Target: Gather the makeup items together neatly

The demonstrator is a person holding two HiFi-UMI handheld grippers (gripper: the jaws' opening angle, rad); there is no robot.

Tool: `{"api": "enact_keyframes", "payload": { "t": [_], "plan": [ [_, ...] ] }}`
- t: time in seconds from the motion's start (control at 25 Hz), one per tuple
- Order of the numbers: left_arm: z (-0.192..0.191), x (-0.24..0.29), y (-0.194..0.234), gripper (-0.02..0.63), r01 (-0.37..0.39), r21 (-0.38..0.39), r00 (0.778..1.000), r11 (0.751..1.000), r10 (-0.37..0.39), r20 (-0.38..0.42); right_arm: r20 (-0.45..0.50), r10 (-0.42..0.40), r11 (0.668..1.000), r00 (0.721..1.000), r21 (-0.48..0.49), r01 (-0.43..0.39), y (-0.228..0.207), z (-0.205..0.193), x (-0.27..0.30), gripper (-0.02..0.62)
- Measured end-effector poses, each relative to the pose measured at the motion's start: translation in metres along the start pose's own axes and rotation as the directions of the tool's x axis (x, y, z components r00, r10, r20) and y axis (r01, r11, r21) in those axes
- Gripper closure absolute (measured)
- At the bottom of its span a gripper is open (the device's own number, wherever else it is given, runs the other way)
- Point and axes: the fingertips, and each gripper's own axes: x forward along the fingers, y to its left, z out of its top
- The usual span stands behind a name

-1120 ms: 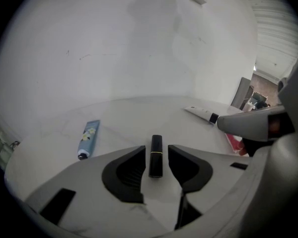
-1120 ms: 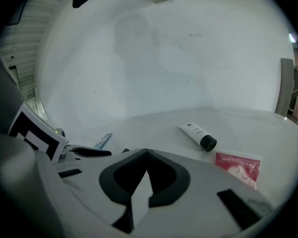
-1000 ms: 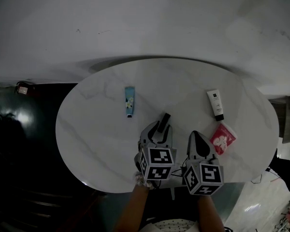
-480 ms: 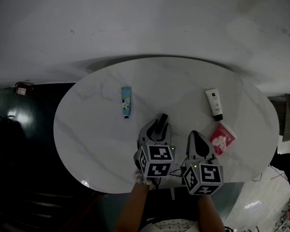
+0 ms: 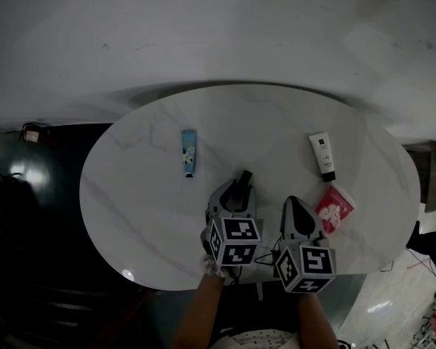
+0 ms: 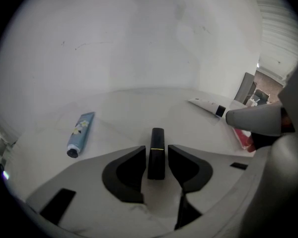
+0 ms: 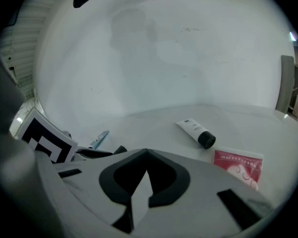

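Left gripper [image 6: 156, 155]: jaws pinched on a black lipstick tube [image 6: 157, 139] with a thin gold band, which stands lengthwise between the pads and juts forward past their tips; whether its far end touches the tabletop cannot be told. Right gripper [image 7: 146, 152]: jaws pressed together, tip to tip, nothing between them. The two grippers sit side by side, close together, over the near edge of a white marble oval table [image 5: 142, 217], the right one just beside the left on its right. Ahead of the left gripper and off to its left: one blue tube [image 6: 80, 134] with a flower print, lying flat, dark cap end toward the gripper, well apart from it. Ahead of the right gripper and slightly to its right: one white tube [image 7: 195, 132] with a black cap, lying flat, cap end nearer the gripper. Closer in, just to the right of the right gripper: one red sachet [image 7: 238, 166] with white print, flat on the table, near the white tube's cap but apart from it.
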Motion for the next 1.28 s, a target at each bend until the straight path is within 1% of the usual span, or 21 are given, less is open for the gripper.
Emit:
{"api": "enact_keyframes", "payload": {
  "t": [0.08,0.2,0.56,0.96,1.28],
  "plan": [
    [0.000,0.000,0.001,0.432,-0.009,0.002,1.000,1.000,0.009,0.001,0.000,0.001,1.000,1.000,0.000,-0.001,0.000,0.000,0.000,0.574],
    [0.000,0.000,0.003,0.468,-0.027,0.010,1.000,1.000,0.027,0.002,-0.001,0.003,1.000,1.000,-0.001,-0.003,0.001,-0.001,0.001,0.574],
    [0.000,0.000,0.003,0.465,-0.040,0.032,0.999,0.999,0.039,0.014,-0.002,0.002,1.000,1.000,0.001,-0.002,-0.001,-0.002,0.000,0.574],
    [0.000,0.000,0.005,0.466,-0.059,-0.004,0.998,0.998,0.060,0.036,-0.004,0.003,1.000,1.000,0.000,-0.003,-0.003,-0.003,0.000,0.574],
    [0.013,-0.006,0.009,0.466,-0.105,-0.021,0.991,0.994,0.106,0.076,-0.004,0.010,1.000,1.000,-0.004,-0.010,-0.003,-0.001,0.000,0.574]
  ]
}}
